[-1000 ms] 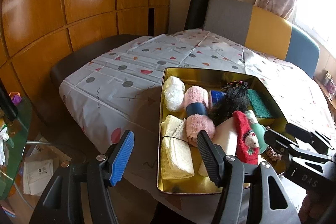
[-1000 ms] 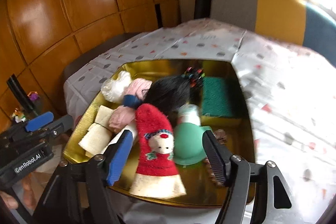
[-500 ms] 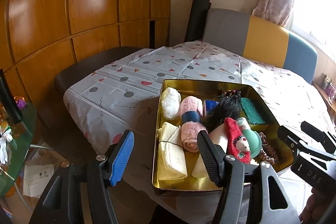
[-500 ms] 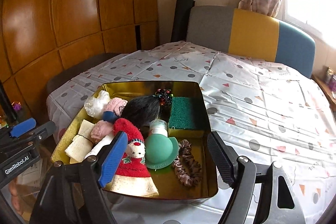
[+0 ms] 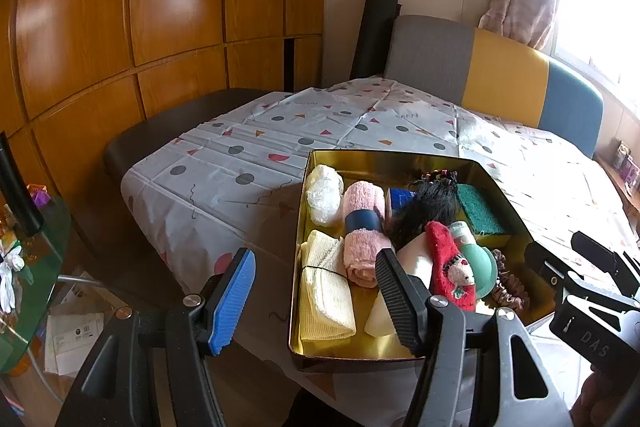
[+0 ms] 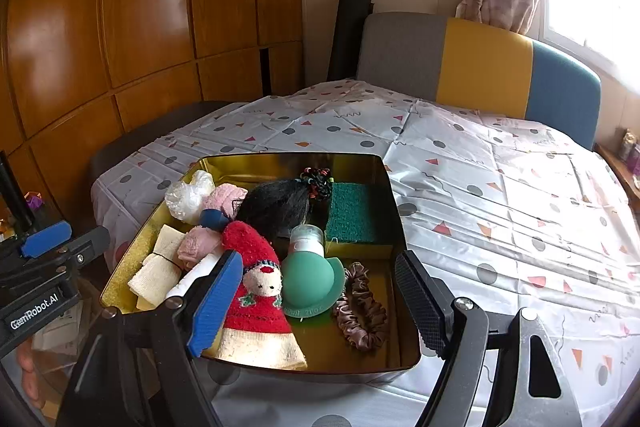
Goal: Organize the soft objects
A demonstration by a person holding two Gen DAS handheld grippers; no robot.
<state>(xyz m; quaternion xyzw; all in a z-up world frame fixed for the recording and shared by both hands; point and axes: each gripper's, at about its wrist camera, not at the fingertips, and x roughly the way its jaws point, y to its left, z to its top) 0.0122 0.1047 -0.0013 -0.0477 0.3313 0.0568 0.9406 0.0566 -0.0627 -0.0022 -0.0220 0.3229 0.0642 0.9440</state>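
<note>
A gold tin tray [image 6: 280,163] sits near the front edge of the patterned tablecloth [image 6: 500,187]. In it lie a red doll-face sock [image 6: 256,287], a green squeeze bottle [image 6: 310,279], a brown scrunchie [image 6: 362,307], a green sponge [image 6: 350,213], a black hair piece [image 6: 276,205], a pink towel roll [image 5: 362,223], a folded yellow cloth [image 5: 324,291] and a white plastic wad [image 5: 324,193]. My right gripper [image 6: 320,255] hovers open just before the tin's near rim, holding nothing. My left gripper [image 5: 314,255] stands open and empty off the tin's left front corner.
A grey, yellow and blue chair back [image 6: 480,63] and a black roll [image 6: 350,31] stand behind the table. Wooden wall panels [image 5: 160,27] fill the left. A glass side table [image 5: 24,267] with clutter sits low at the left, with papers on the floor below it.
The right gripper has drawn back and up from the tin and its jaws have widened a little; the red sock stays lying in the tin. The left gripper has barely moved.
</note>
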